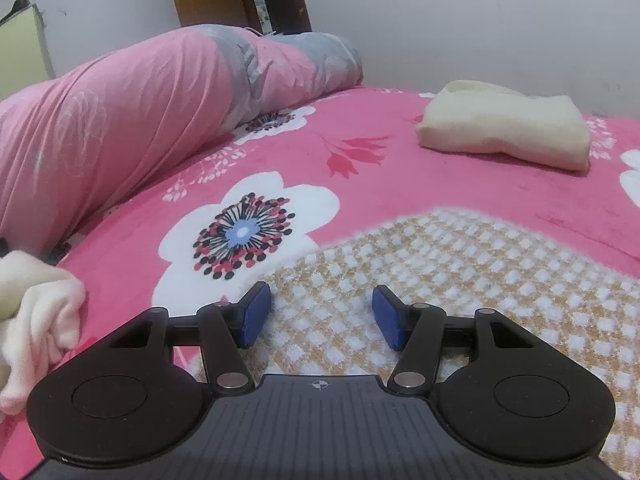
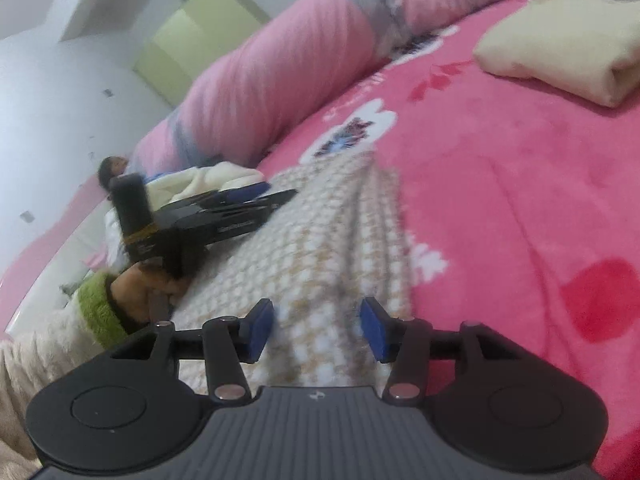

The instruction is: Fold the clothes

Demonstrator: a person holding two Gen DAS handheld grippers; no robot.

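Checked knit cloth (image 1: 460, 288), tan with white squares, lies spread on the pink floral bedspread (image 1: 400, 184), filling the lower right of the left wrist view. In the right wrist view the same cloth (image 2: 304, 256) reads as a long strip whose axis runs from the bottom centre up toward the middle of the frame, narrowing to a far end beside a white flower print; lengthwise folds ridge its right side.

Left gripper (image 1: 322, 316) sits low over the near edge of the cloth, blue pads (image 1: 254, 316) spread wide with nothing between them but the fabric below. Seen from the right wrist camera, this gripper (image 2: 276, 196) lies at the cloth's left edge in the left middle of the frame, held by a hand (image 2: 138, 296) in a green-cuffed sleeve (image 2: 96, 308).

Right gripper (image 2: 318, 330) also stands with its jaws apart, over the strip's near end; whether its fingers touch the cloth cannot be told.

A folded cream garment (image 1: 504, 126) rests well apart in the upper right. A rolled pink and grey quilt (image 1: 132, 112) lies along the upper left, and crumpled cream fabric (image 1: 36, 320) sits at the left edge.
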